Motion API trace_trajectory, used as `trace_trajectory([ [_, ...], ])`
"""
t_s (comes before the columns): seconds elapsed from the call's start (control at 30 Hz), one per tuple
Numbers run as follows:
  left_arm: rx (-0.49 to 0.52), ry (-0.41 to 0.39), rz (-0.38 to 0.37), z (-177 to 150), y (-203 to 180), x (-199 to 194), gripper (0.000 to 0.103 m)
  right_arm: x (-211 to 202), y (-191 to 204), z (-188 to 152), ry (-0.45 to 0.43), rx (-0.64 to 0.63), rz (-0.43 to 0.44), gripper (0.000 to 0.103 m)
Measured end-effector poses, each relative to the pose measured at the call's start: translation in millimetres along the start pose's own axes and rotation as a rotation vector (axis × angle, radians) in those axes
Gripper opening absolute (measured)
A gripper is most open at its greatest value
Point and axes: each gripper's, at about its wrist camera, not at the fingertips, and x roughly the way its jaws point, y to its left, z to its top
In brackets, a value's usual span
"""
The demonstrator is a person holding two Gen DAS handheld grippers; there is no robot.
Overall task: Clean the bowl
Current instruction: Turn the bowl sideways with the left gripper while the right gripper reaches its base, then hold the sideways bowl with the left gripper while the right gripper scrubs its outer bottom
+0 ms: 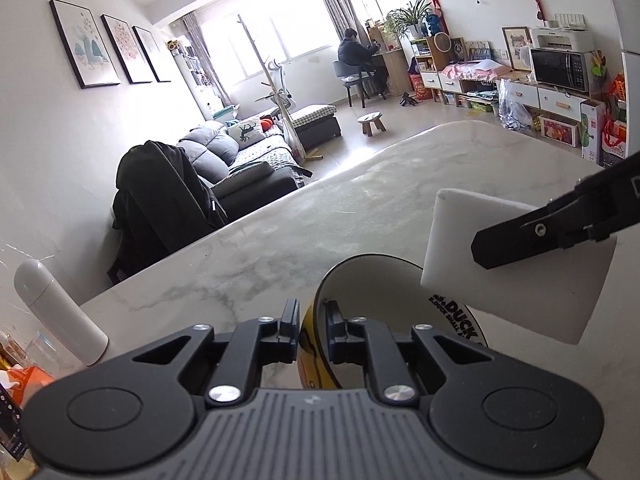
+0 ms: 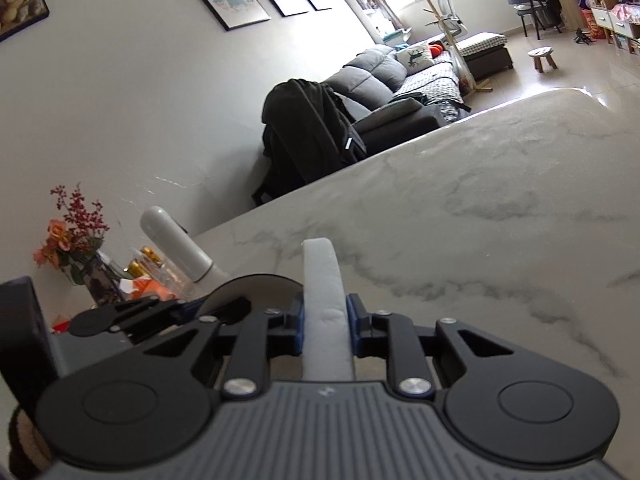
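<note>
Bowl [image 1: 394, 300] cleaning was set up as a two-handed job: one gripper to steady, the other to scrub. The left gripper [image 1: 312, 322] had its two fingers nearly pressed together on the bowl's rim, one finger outside against the yellow wall and the other inside the pale interior, so the wall was pinched between them. That grip held the bowl tipped, its opening turned toward the right side, where the printed lettering on the inner face showed just beyond the inside finger. I judged the tilt to be deliberate, since it offered the inside to the cleaning tool.

The right gripper [image 2: 324, 320] squeezed a white sponge [image 1: 516, 264] between its blue-padded fingers, the slab standing on edge and sticking out well past the fingertips. In the left wrist view the sponge hung over the bowl's right edge, overlapping the rim, but whether it touched the inner surface I could not tell. Leaving so much sponge ahead of the fingers probably kept the hard fingertips off the bowl while wiping.

Beneath both grippers lay the marble table [image 1: 320, 208], bare in front of the fingers, with a white bottle [image 1: 60, 312] off to the left of the left fingers, well apart from the bowl.
</note>
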Motion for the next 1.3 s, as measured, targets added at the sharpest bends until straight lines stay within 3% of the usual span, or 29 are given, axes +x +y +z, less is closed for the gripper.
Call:
trace_trajectory([
  [0.37,-0.034,-0.017,-0.017,-3,1,-5,0.014,29,12,-13,0.103,-0.023,-0.021,0.022],
  [0.6,-0.08,-0.023,-0.056,-1,7,-6,0.015,37,26,-18,0.152,-0.057,0.021,0.023],
  [0.83,-0.098,-0.029,-0.063,-3,12,-5,0.015,40,25,-13,0.137,-0.066,-0.057,0.022],
  [1.03,-0.106,-0.029,-0.063,-3,13,-3,0.016,36,28,-4,0.097,-0.087,-0.074,0.022],
  [1.3,-0.109,-0.037,-0.082,-2,14,-6,0.016,45,26,-12,0.138,-0.077,-0.065,0.022],
])
